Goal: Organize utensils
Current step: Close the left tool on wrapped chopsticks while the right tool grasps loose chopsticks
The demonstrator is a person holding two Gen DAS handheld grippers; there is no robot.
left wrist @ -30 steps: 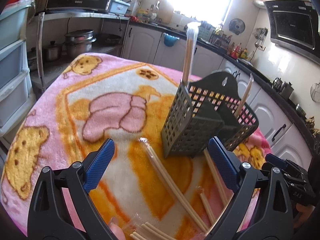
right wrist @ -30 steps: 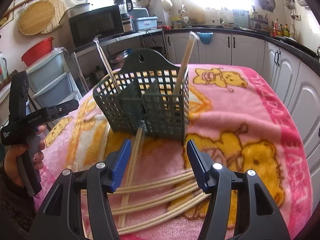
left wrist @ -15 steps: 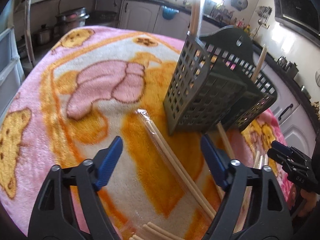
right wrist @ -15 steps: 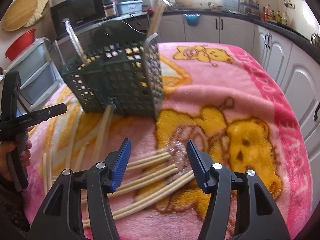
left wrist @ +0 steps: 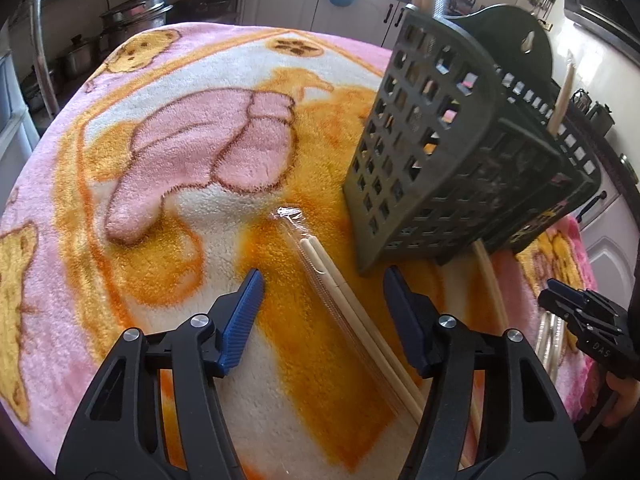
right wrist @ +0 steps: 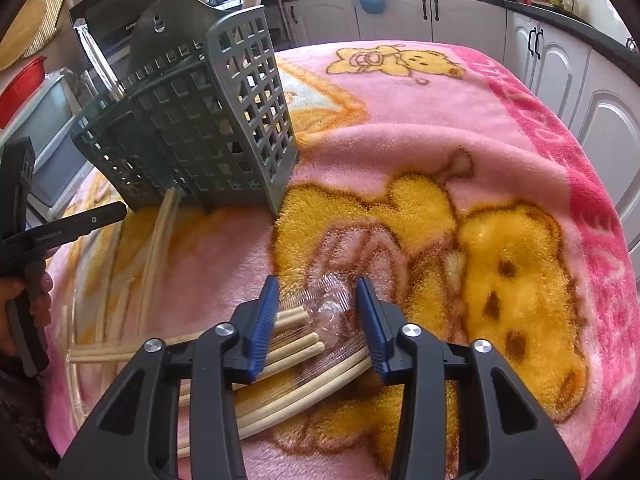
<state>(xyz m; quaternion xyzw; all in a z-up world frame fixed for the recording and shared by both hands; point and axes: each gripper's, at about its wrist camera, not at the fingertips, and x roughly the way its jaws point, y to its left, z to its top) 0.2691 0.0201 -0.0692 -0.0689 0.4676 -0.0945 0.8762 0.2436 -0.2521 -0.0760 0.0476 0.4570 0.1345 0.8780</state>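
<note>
A dark green slotted utensil basket (left wrist: 452, 168) (right wrist: 200, 128) stands on the pink bear blanket (left wrist: 160, 92) with a few wrapped chopsticks upright in it. More plastic-wrapped chopstick pairs lie flat in front of it. My left gripper (left wrist: 322, 300) hangs low over one wrapped pair (left wrist: 332, 276). Its jaws are closing, the pair lies between them, and the pads are clear of it. My right gripper (right wrist: 318, 312) straddles the crinkled wrapper ends of several chopsticks (right wrist: 304, 340). Its jaws are closing too, and the pads are not pressing.
White kitchen cabinets (right wrist: 400, 16) and a dark counter run behind the table. A microwave (right wrist: 120, 12) and pots stand on a shelf at the left. The other gripper shows in each view: the right one (left wrist: 580, 312) and the left one (right wrist: 24, 220), with a hand.
Both grippers have sunk towards the blanket and tipped downward. Both pairs of jaws have narrowed. The right gripper now sits over the wrapped chopstick ends, with the basket further to its left.
</note>
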